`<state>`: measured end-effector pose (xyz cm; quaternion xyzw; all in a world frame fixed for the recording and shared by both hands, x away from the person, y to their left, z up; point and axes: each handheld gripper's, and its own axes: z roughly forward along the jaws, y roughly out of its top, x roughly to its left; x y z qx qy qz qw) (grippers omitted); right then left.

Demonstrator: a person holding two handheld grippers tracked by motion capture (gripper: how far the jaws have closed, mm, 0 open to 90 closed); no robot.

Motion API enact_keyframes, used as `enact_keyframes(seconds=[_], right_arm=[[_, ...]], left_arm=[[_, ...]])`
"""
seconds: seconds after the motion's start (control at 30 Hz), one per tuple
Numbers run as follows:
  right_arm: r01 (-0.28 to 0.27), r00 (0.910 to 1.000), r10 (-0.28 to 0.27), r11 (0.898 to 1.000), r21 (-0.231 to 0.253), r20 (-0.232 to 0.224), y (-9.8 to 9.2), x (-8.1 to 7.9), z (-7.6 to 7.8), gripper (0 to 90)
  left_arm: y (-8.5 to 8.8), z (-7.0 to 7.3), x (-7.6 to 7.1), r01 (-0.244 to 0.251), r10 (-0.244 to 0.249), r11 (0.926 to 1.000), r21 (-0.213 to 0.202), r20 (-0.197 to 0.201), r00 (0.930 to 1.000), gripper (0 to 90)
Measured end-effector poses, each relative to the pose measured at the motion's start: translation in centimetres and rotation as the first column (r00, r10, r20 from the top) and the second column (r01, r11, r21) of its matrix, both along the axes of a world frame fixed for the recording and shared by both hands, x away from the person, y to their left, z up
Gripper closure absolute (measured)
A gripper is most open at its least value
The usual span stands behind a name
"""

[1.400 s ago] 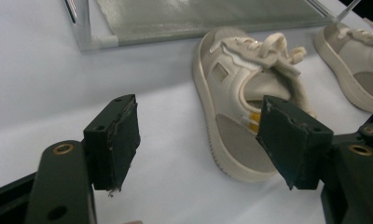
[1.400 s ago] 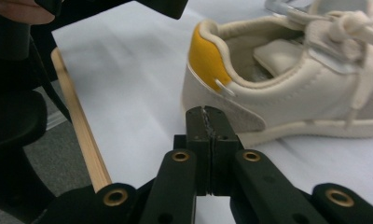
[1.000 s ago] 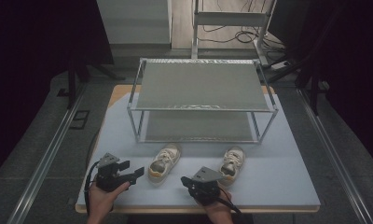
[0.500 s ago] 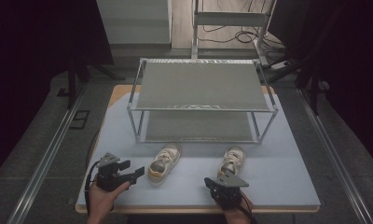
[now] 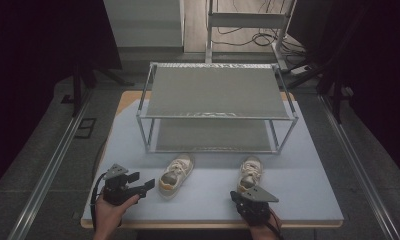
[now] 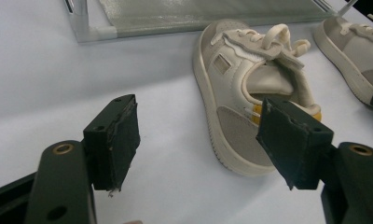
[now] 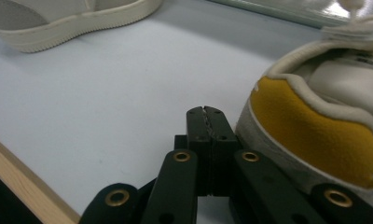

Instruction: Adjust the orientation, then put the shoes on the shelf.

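Two small cream sneakers with yellow heel patches lie on the pale mat in front of the rack. My left gripper (image 5: pixel 144 181) rests at the mat's front left, open, with its jaws aimed at the left shoe (image 5: pixel 175 175) and nothing between them. In the left gripper view, the left gripper (image 6: pixel 201 116) stands wide in front of the left shoe (image 6: pixel 240 93), whose heel is close to the right jaw. My right gripper (image 5: pixel 245 194) sits just behind the heel of the right shoe (image 5: pixel 250 174). In the right gripper view, the right gripper (image 7: pixel 205 114) is shut and empty, beside the right shoe's yellow heel (image 7: pixel 315 130).
A two-tier metal shoe rack (image 5: pixel 215 107) with grey mesh shelves stands at the mat's middle and back. The table's wooden front edge (image 7: pixel 26 182) runs close under my right gripper. Bare mat (image 5: pixel 308 195) lies to the right of the shoes. The floor around is dark.
My right gripper has slid rightward along the front of the mat, from between the two shoes to behind the right shoe's heel. The left gripper and both shoes have stayed put.
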<state>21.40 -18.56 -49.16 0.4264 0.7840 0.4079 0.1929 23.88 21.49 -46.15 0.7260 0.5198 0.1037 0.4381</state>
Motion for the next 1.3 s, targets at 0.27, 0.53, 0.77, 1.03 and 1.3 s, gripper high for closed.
enact_keyframes(seconds=[0.27, 0.53, 0.77, 1.03, 1.3], right_arm=[[0.051, 0.9987, -0.051, 0.999, -0.003, -0.004, -3.0, -0.7, 0.1, 89.5], [0.127, 0.9918, -0.127, 0.992, 0.017, -0.016, -5.8, -0.4, 0.3, 89.5], [0.084, 0.9964, -0.085, 0.993, 0.086, -0.002, -5.7, -0.6, 0.7, 86.8], [0.037, 0.9958, -0.05, 0.987, 0.16, 0.077, -5.7, -0.9, 2.5, 67.6], [0.054, 0.9916, -0.076, 0.98, 0.193, 0.105, -6.7, -0.8, 4.3, 41.0]], left_arm=[[-0.1, -0.2, 0.1, 0.005, -0.005, 1.0, 0.002, -0.008, 1.0, 29.2], [-0.3, -0.3, 0.1, 0.01, -0.01, 0.9999, 0.006, -0.011, 0.9999, 29.0], [-0.6, -0.3, 0.1, 0.017, -0.017, 0.9998, 0.008, -0.013, 0.9998, 29.0], [-0.8, 0.1, -0.4, 0.022, -0.022, 0.9997, 0.006, 0.003, 0.9997, 28.9], [-1.3, 1.6, -1.2, 0.047, -0.047, 0.9989, 0.005, 0.029, 0.9985, 27.8]])
